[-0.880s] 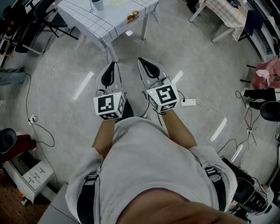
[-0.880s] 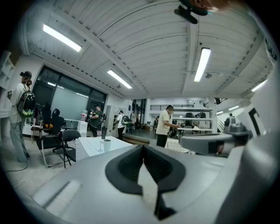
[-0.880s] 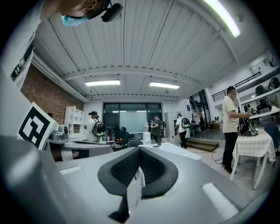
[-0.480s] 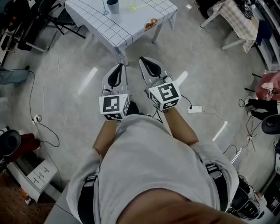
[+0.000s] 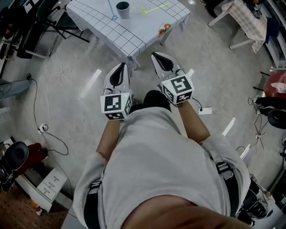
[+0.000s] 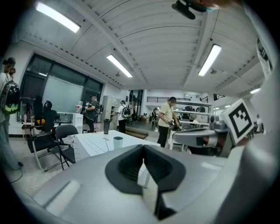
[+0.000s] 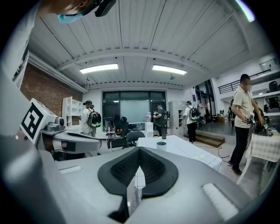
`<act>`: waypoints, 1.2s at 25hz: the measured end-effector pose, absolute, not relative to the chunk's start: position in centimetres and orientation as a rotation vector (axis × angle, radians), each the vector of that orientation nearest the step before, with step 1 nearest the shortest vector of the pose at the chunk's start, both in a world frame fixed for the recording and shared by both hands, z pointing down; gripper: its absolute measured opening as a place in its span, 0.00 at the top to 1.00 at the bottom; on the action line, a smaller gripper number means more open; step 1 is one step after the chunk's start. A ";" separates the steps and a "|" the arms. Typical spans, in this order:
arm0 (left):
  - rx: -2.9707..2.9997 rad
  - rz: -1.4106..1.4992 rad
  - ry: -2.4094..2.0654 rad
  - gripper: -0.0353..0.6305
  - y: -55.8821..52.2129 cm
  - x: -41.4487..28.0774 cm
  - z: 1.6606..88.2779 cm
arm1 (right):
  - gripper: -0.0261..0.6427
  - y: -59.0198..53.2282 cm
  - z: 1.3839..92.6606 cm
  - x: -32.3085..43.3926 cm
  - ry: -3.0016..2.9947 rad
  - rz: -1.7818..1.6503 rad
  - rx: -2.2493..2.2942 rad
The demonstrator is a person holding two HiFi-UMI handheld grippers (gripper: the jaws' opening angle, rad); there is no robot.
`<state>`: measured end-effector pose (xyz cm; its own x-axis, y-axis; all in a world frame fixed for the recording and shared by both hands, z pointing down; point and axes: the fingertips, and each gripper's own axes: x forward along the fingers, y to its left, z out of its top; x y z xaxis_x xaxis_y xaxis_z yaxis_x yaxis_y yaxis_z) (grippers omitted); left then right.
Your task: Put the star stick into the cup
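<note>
A dark teal cup stands on the grid-patterned table at the top of the head view. A thin stick lies just left of the cup; its star end is too small to make out. My left gripper and right gripper are held side by side over the floor, short of the table's near corner. Both are shut with nothing in them. The left gripper view shows the cup far ahead over the closed left gripper. In the right gripper view the cup stands beyond the closed right gripper.
A yellow-green item and a small brown object also lie on the table. Black chairs stand left of it, and cables run across the floor. People stand in the room beyond, and another table is at upper right.
The table has come lower and closer in the head view as the person walks toward it. Both grippers stay shut and empty, held out in front.
</note>
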<state>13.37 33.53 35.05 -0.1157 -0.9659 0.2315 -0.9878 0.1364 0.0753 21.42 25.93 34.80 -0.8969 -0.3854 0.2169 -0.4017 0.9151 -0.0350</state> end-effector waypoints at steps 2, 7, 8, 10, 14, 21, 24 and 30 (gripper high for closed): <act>1.919 0.154 -2.188 0.94 32.9 12.3 35.2 | 0.96 24.6 35.1 20.9 -2.856 0.108 0.582; 1.927 0.200 -2.159 0.94 30.0 9.4 36.5 | 0.96 21.3 36.4 18.4 -2.818 0.034 0.492; 1.922 0.205 -2.154 0.94 29.4 8.6 36.9 | 0.96 20.6 36.6 17.7 -2.806 0.013 0.470; 1.892 0.203 -2.148 0.94 28.4 6.9 37.6 | 0.96 19.2 37.5 16.3 -2.772 -0.003 0.427; 1.804 0.203 -2.122 0.94 24.9 4.7 39.4 | 0.96 14.0 39.8 14.7 -2.666 0.024 0.352; 1.681 0.223 -2.058 0.94 16.3 1.4 43.3 | 0.96 2.5 43.3 11.0 -2.557 0.065 0.241; 1.644 0.245 -2.019 0.94 13.6 0.9 44.8 | 0.96 -1.2 45.1 9.6 -2.509 0.089 0.156; 1.547 0.291 -1.961 0.94 8.5 -0.6 49.1 | 0.96 -8.3 50.6 6.8 -2.333 -0.159 -0.083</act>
<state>-0.58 8.51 49.12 -0.1252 -0.8004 0.5863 -0.9363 0.2908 0.1971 6.78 -8.27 50.60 -0.6930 0.0111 0.7208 0.1089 0.9900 0.0895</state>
